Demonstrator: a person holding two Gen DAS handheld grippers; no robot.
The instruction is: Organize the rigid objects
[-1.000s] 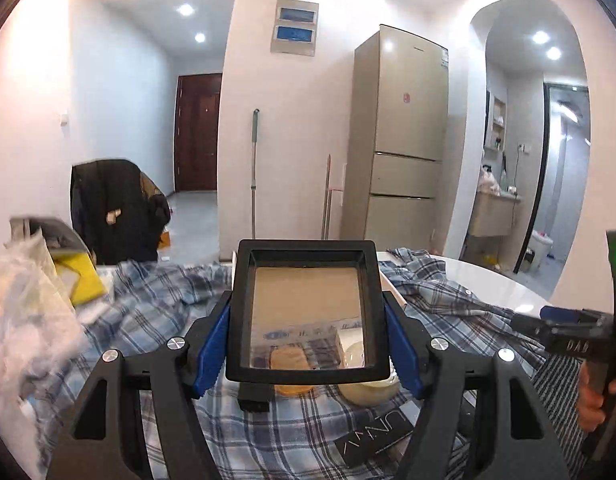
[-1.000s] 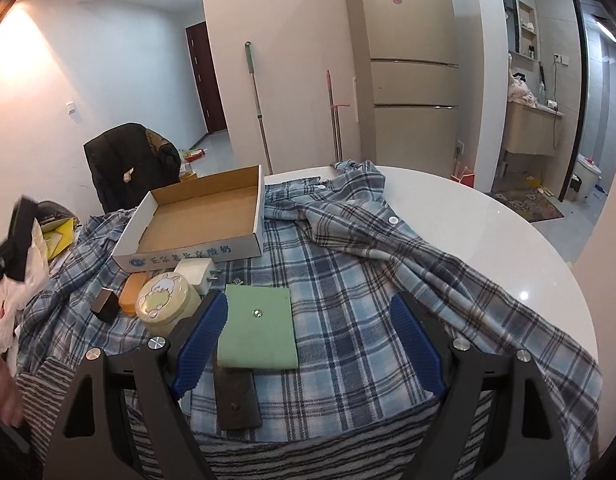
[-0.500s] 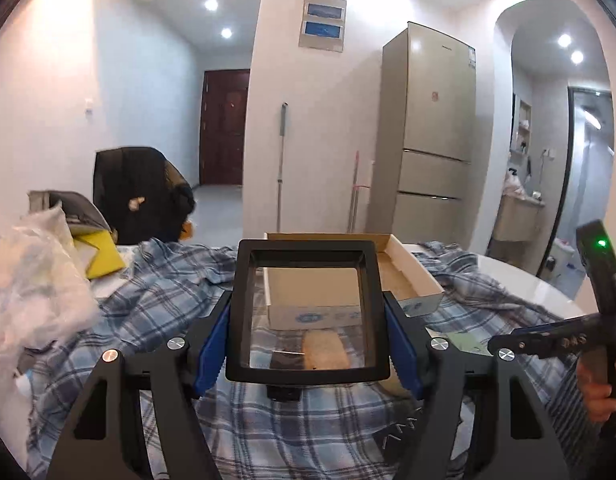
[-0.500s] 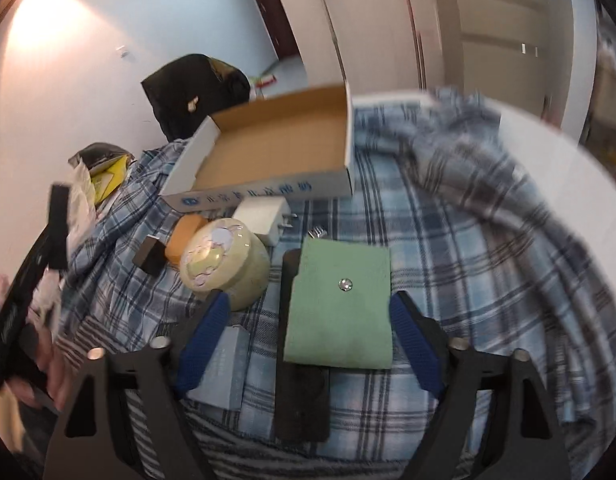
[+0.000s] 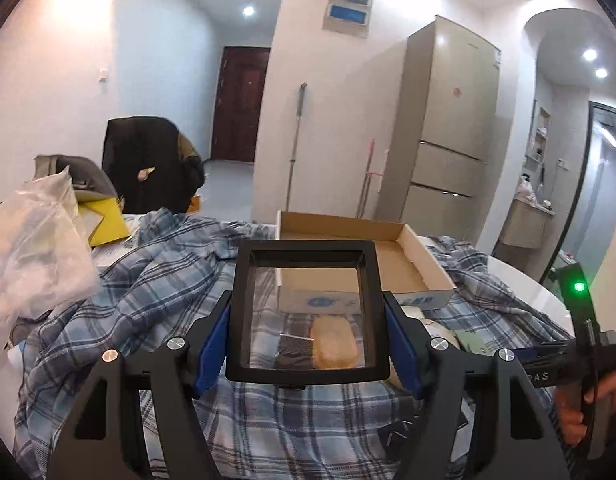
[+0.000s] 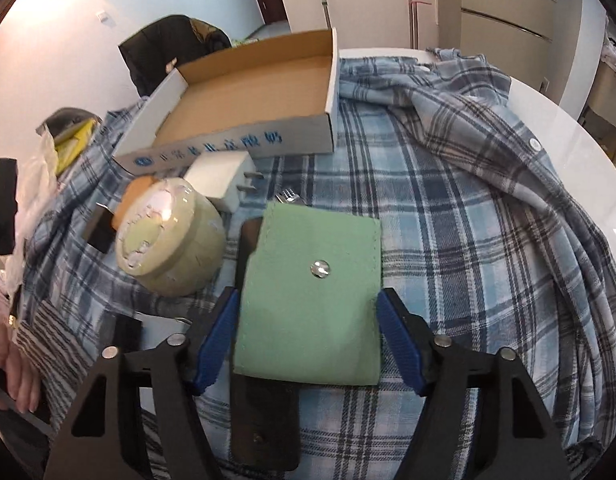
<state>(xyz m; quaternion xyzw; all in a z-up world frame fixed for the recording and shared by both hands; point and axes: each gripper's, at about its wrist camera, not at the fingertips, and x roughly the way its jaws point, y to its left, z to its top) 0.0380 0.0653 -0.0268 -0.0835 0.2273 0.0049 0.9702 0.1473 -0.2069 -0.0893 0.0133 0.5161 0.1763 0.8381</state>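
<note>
A white round table carries a blue plaid shirt spread over most of it, leaving bare tabletop only along the right rim, where there is open room. On the shirt, toward the far side, sits an open shallow cardboard box with low walls; its floor shows nothing lying in it, and its right wall stands free of clutter. Just in front of its near wall crowd a white charger plug, a round cream-coloured jar, an orange bar and a small black block, leaving little slack between them. The left gripper is clamped on a black-framed clear rectangular case, held upright above the shirt in front of the box; the orange bar and black block show blurred through its pane. The right gripper hangs low with its blue pads spread just wider than a green pouch with a metal snap; whether the pads touch its edges I cannot tell. The pouch lies on a dark flat object, mostly hidden beneath it. At the left edge, a plastic bag and a yellow item are cut off.
</note>
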